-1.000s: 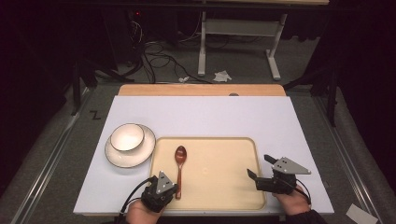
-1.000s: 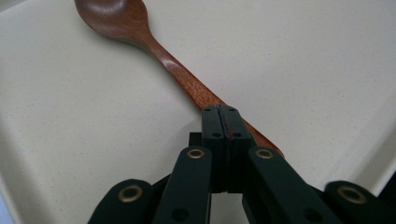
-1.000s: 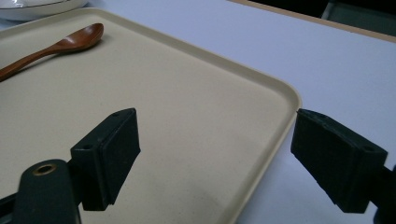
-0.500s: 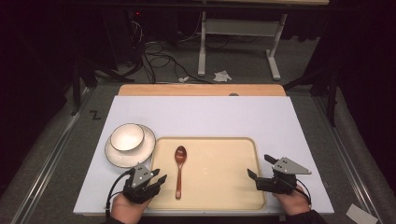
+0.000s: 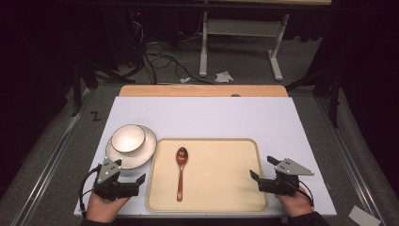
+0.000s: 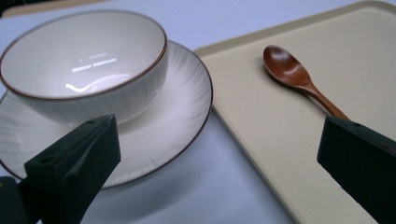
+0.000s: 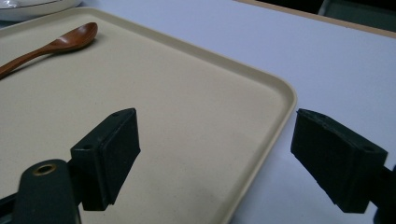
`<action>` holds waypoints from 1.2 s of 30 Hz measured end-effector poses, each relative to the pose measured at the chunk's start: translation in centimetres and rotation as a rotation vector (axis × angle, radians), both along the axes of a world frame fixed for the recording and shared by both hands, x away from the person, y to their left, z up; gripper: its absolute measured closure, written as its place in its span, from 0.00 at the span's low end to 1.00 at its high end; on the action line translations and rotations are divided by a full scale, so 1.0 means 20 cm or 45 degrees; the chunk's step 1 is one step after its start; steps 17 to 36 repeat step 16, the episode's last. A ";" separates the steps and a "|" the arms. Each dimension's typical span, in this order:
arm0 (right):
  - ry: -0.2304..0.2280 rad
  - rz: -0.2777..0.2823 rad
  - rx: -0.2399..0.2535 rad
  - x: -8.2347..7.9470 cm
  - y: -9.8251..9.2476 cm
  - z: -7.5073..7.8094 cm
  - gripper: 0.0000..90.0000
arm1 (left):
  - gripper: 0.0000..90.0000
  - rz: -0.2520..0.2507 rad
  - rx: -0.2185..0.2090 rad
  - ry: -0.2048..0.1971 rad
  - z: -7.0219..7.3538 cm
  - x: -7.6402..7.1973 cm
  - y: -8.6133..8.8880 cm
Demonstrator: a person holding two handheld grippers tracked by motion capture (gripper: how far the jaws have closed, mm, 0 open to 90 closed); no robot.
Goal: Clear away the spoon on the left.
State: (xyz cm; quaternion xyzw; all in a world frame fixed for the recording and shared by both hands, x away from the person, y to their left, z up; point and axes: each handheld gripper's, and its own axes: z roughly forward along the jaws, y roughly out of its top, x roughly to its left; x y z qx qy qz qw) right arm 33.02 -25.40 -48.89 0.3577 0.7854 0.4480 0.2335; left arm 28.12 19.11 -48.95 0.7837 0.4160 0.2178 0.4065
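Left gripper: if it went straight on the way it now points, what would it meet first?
Probably the tray's near-left rim, between the plate and the spoon; the open left gripper aims into that gap, though depth is unclear.

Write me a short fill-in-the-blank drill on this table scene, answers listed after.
1. The wooden spoon lies on the ____.
2. The bowl sits on a ____.
3. The left tool has its jaws ____.
4. The right tool hovers at the tray's ____ edge.

Answers: tray; plate; open; right

Crumpled paper [image 5: 224, 76] on floor beyond table; cables [image 5: 157, 52] beside white desk frame [image 5: 240, 35].
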 end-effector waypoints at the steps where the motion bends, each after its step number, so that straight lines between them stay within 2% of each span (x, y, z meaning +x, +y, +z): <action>1: 0.004 -0.002 0.002 0.00 0.00 0.00 0.19 | 0.00 0.013 -0.004 -0.015 0.01 0.00 0.02; 6: 0.001 -0.004 -0.001 0.00 0.00 0.00 0.18 | 0.00 0.082 -0.034 -0.092 0.05 0.00 0.15; 8: 0.002 -0.007 -0.002 0.00 0.00 0.00 0.18 | 0.00 0.115 -0.042 -0.100 0.06 -0.01 0.21; 10: 0.003 -0.013 0.001 0.01 -0.01 -0.01 0.19 | 0.02 0.145 -0.059 -0.095 0.06 -0.01 0.25; 11: 0.005 -0.018 0.003 0.01 -0.01 -0.01 0.19 | 0.02 0.156 -0.065 -0.078 0.05 -0.01 0.28; 12: 0.008 -0.022 0.003 0.01 -0.01 -0.01 0.19 | 0.03 0.180 -0.079 -0.037 0.04 0.00 0.32; 13: 0.009 -0.022 0.002 0.01 -0.01 -0.01 0.18 | 0.03 0.178 -0.092 -0.016 0.03 0.00 0.34; 16: 0.010 -0.023 0.002 0.01 -0.01 -0.01 0.19 | 0.04 0.180 -0.117 -0.016 0.02 -0.01 0.37; 36: 0.010 -0.023 0.002 0.01 -0.01 -0.01 0.19 | 0.04 0.180 -0.117 -0.016 0.02 -0.01 0.37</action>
